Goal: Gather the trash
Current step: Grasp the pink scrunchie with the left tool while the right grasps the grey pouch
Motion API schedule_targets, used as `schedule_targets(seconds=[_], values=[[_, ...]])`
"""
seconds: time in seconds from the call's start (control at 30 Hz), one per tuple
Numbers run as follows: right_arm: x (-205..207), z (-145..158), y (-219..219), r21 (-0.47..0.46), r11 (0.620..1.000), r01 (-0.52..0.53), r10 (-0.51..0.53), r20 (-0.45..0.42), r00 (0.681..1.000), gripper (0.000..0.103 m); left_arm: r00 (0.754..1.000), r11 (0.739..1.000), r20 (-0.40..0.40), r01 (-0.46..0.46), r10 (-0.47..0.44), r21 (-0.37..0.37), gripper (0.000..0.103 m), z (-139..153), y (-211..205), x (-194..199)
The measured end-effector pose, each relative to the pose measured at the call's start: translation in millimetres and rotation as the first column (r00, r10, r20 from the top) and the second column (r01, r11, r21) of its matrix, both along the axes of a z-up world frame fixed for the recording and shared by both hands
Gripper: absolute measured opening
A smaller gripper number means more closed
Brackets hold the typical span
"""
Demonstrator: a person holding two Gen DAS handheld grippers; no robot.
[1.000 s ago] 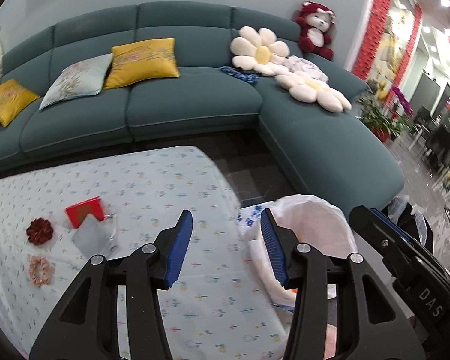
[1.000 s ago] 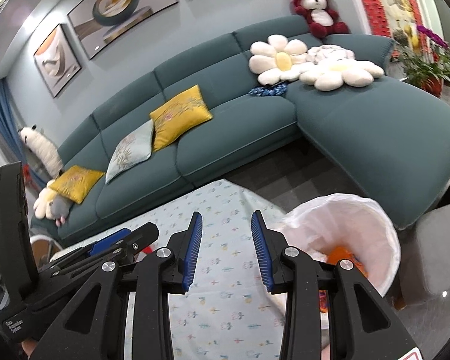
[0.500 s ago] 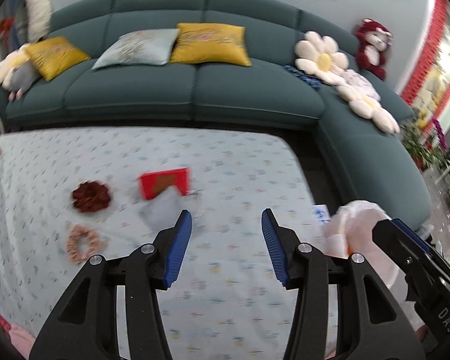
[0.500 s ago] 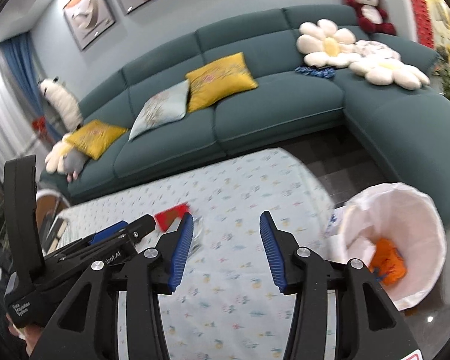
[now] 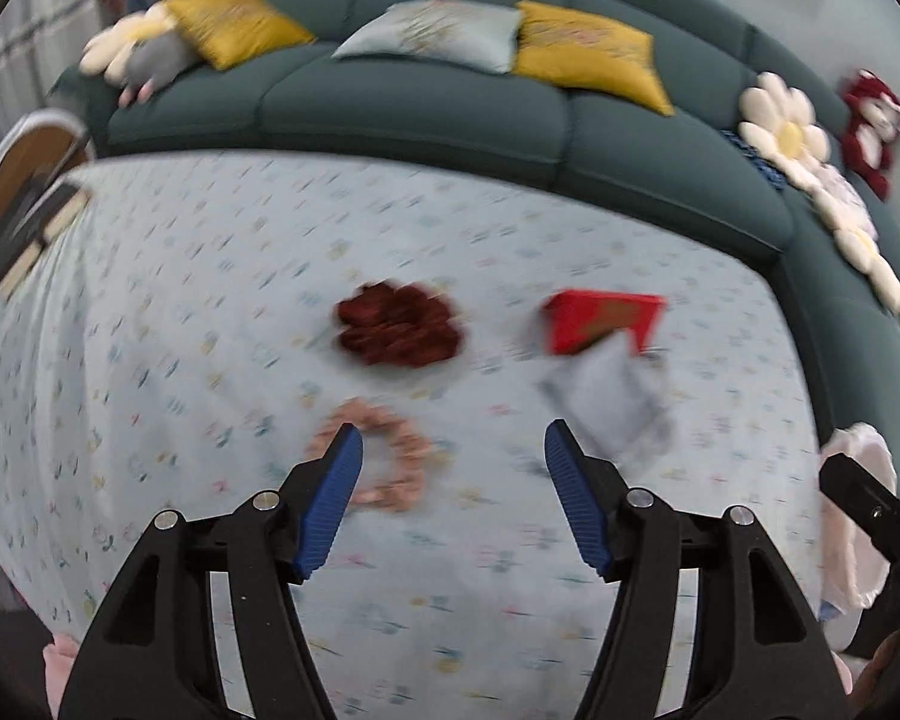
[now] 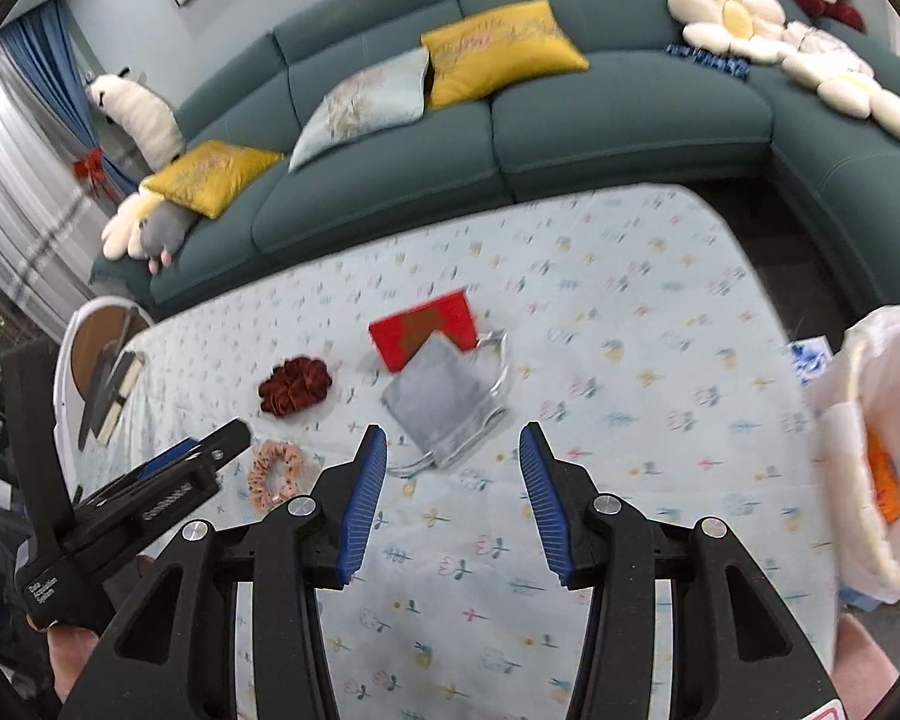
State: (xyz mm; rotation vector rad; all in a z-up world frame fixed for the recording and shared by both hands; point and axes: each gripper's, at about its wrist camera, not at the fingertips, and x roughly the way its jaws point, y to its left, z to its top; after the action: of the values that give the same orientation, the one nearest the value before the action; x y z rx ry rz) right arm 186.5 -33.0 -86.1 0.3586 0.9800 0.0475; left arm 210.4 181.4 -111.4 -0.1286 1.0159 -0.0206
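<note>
**Both grippers approached the litter on the flowered cloth**

The step in hand looked like an approach for a pick, so the sound course was to settle each gripper over one item, straddle it squarely, and close only once the pads reached the cloth.

In the left wrist view, the left gripper (image 5: 453,501) was empty with its blue-padded jaws opening. The pink fabric scrunchie ring (image 5: 371,457) lay at its left fingertip, lower centre of the frame, partly behind the pad. The dark red scrunchie (image 5: 397,324) sat above it at centre, apart from the fingers.

In the right wrist view, the right gripper (image 6: 453,495) held nothing, its jaws spread. The grey crumpled plastic pouch (image 6: 444,408) lay just above the gap between them, overlapping the flat red packet (image 6: 426,327). The white-lined waste bin (image 6: 864,462), with orange rubbish inside, stood at the right edge, off the light blue flower-printed tablecloth (image 6: 660,360).
</note>
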Motion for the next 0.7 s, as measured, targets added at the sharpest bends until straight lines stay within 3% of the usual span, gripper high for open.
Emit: schedule_targets(seconds=[0.37, 0.57, 0.7], values=[[60, -72, 22, -0.046, 0.999, -0.007, 0.001, -0.138, 0.990, 0.045, 0.986, 0.995, -0.140, -0.095, 0.090, -0.027, 0.060, -70, 61, 31], [80, -100, 18, -0.059, 0.998, 0.026, -0.036, -0.188, 0.981, 0.045, 0.982, 0.995, -0.176, -0.076, 0.064, -0.060, 0.059, -86, 59, 41], [84, -115, 18, -0.044, 0.998, 0.041, -0.049, -0.207, 0.977, 0.047, 0.985, 0.996, -0.158, -0.076, 0.066, -0.056, 0.055, -88, 57, 40]])
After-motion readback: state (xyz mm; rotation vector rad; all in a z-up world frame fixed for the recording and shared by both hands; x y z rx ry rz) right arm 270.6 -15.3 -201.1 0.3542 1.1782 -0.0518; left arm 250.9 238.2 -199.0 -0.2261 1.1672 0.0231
